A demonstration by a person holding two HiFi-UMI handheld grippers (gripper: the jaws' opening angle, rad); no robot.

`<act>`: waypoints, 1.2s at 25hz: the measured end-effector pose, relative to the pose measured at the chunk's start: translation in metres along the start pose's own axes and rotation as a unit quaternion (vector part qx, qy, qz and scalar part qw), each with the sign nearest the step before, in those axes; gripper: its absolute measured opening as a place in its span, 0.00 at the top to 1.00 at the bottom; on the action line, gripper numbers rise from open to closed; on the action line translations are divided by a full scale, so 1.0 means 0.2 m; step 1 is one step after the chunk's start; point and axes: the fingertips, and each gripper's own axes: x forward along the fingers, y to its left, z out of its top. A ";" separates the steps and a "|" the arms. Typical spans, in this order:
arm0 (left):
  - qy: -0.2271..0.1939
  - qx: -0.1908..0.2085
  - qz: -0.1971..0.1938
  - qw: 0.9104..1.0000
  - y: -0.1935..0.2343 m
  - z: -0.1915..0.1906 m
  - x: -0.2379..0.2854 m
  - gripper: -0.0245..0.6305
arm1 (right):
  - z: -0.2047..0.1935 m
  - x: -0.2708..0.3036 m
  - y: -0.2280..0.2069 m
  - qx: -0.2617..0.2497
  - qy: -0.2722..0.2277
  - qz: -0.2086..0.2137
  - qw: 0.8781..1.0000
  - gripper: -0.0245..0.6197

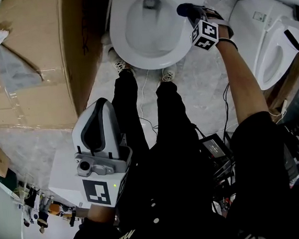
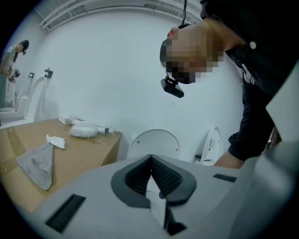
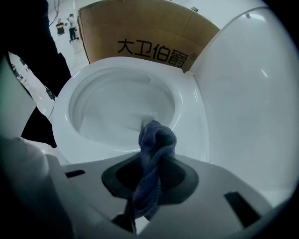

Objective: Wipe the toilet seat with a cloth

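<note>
R gripper (image 3: 150, 179) clamps dark blue twisted cloth (image 3: 156, 140) at far-right rim of white oval toilet seat (image 3: 191, 112). L gripper (image 2: 151, 163) closed, empty. Wipe prob. just starting; most of rim left.

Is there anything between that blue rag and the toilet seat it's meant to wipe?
Nothing visible does. The right gripper is shut on the blue cloth, whose end sits right by the bare toilet seat. The lid is raised out of the way.
</note>
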 end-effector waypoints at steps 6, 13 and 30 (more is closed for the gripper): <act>-0.006 -0.003 -0.008 1.000 -0.03 0.01 0.00 0.95 | -0.03 -0.03 0.13 0.042 0.006 0.019 0.999 0.83; -0.002 -0.003 -0.013 1.000 -0.05 0.00 -0.03 0.95 | -0.04 -0.06 0.26 0.073 0.014 0.035 0.997 0.83; -0.012 0.012 -0.020 1.000 -0.11 0.03 -0.07 0.95 | 0.00 -0.13 0.58 0.148 0.022 0.049 0.988 0.83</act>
